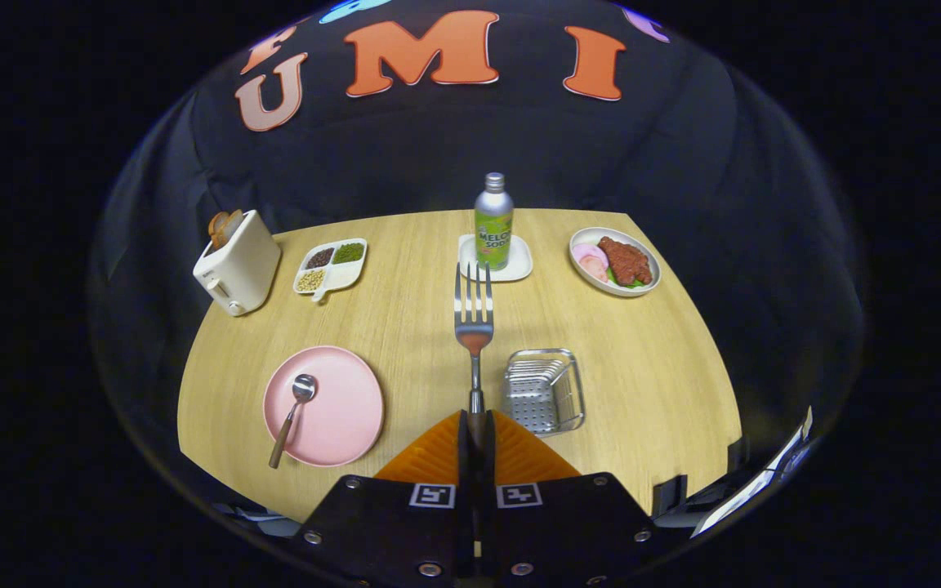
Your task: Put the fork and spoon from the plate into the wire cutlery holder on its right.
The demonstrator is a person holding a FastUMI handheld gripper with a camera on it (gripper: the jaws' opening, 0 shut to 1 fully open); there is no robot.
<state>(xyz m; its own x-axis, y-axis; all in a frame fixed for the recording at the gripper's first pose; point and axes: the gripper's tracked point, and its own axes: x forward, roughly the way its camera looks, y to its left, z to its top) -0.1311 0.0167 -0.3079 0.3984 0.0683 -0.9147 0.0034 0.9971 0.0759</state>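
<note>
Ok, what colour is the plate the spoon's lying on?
Pink, plain, seen in the gripper view: the plate holds the spoon.

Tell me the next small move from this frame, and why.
Probably carry the fork right and down toward the wire cutlery holder. The gripper is shut on the fork's handle, tines pointing away, with the fork lifted off the pink plate. The holder sits just right of the fingers. The spoon lies on the plate.

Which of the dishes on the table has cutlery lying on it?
The round pink plate, beside the gripper holding the fork, carries a spoon; the other dishes hold food or a bottle.
</note>
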